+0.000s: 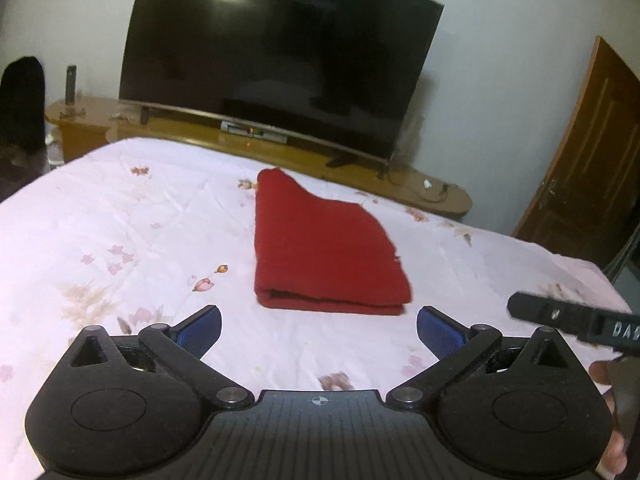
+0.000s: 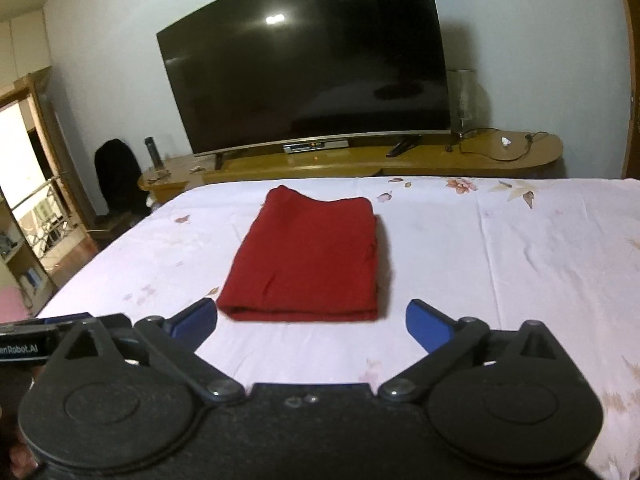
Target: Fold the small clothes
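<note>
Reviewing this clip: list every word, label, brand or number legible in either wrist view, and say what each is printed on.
"DAG": white letters, cut off at the frame edge, on the side of the right gripper seen from the left wrist.
"enRobot.AI": start cut off by the frame edge, on the side of the left gripper seen from the right wrist.
Set-top box under the television: lit display, too small to read.

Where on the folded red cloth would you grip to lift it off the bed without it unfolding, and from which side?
Probably the near folded edge of the red cloth, approached low from the front. There the layers stack into one rounded edge facing both open grippers, so one pinch catches every layer. The far end looks uneven and thinner.
</note>
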`<state>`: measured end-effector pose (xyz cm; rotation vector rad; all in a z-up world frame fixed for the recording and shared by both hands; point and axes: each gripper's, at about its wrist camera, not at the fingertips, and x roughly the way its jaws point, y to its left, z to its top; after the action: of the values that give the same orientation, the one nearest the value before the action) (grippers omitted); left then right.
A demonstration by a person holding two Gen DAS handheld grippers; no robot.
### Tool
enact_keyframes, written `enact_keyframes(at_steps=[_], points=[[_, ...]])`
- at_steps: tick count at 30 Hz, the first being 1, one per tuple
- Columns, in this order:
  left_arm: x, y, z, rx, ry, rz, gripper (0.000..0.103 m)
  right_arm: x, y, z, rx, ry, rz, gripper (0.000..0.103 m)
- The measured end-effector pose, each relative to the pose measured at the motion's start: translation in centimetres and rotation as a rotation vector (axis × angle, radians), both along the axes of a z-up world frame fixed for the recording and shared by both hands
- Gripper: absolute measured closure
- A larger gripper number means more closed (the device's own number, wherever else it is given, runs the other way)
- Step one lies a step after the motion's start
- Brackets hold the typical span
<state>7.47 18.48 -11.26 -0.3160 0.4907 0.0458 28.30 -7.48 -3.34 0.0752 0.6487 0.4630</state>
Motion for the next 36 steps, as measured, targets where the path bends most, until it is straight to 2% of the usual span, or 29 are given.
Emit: enact_keyframes(at_steps=[3,6,14,23,36], points=[[-2.4,-1.3,0.8,-0.001,-0.021,0.001,0.000,-2.7,-1.0,0.3,-0.014,-0.015,0.000,0.001],[-5.0,-2.8,1.6,0.029,-0.050,-0.010,0.000,-5.2,-1.8,0.9,-0.018,-0.019,-0.011,0.001],[-8.6,-5.3,2.7,0.070,-0.067,-0.037,0.000,-9.9,-4.1,2.5,-0.025,-0.060,-0.047,0.001],[-10.9,-5.8,3.9,0.068,-0.102,-0.029,0.000,-11.5,-4.2,3.4,-0.023,-0.094,-0.080,0.001],[-11.3,-5.4,4.4,0.074,-0.115,-0.035,0.000,-12.2,-2.9,3.9,-0.019,-0.121,-0.074,0.001]])
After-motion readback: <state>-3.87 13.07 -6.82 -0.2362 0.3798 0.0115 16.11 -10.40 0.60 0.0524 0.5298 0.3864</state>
